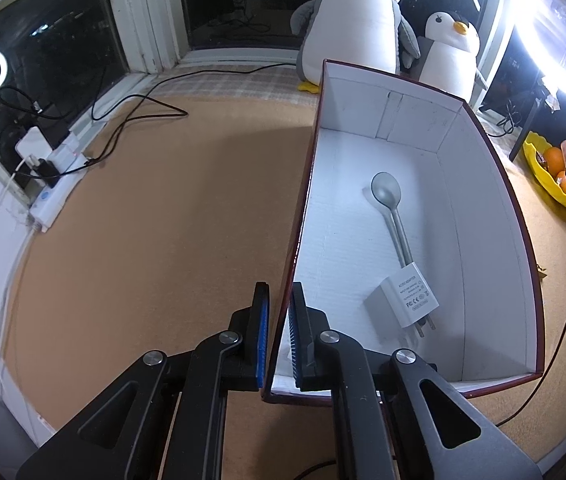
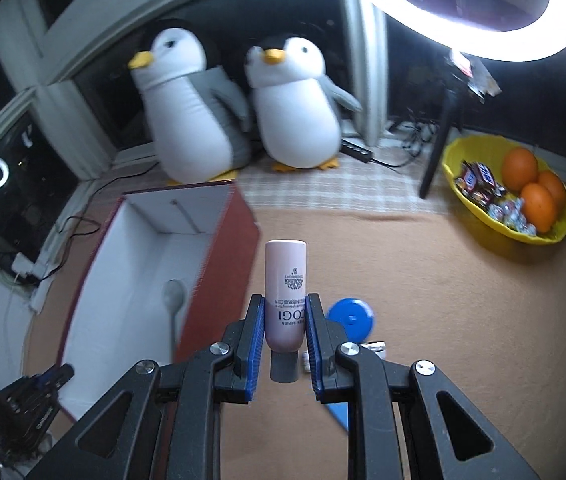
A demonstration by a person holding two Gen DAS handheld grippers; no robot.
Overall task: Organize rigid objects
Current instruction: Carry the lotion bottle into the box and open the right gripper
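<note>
Down on the left, the left gripper (image 1: 279, 336) is pinched shut on the near wall of the red-sided, white-lined cardboard box (image 1: 491, 216), where a grey plastic spoon (image 1: 389, 204) and a white plug adapter (image 1: 407, 294) already lie. Over on the right, the right gripper (image 2: 283, 340) clamps a pale pink tube (image 2: 285, 292) above the tan mat, right of the box. Carrying it clear over the red wall before letting go, with the box braced, looks wisest.

The white plug adapter (image 1: 405, 294) in the box reads "AC/DC ADAPTER" with FC and CE marks; the pink tube (image 2: 285, 292) shows upside-down "COGI".
</note>
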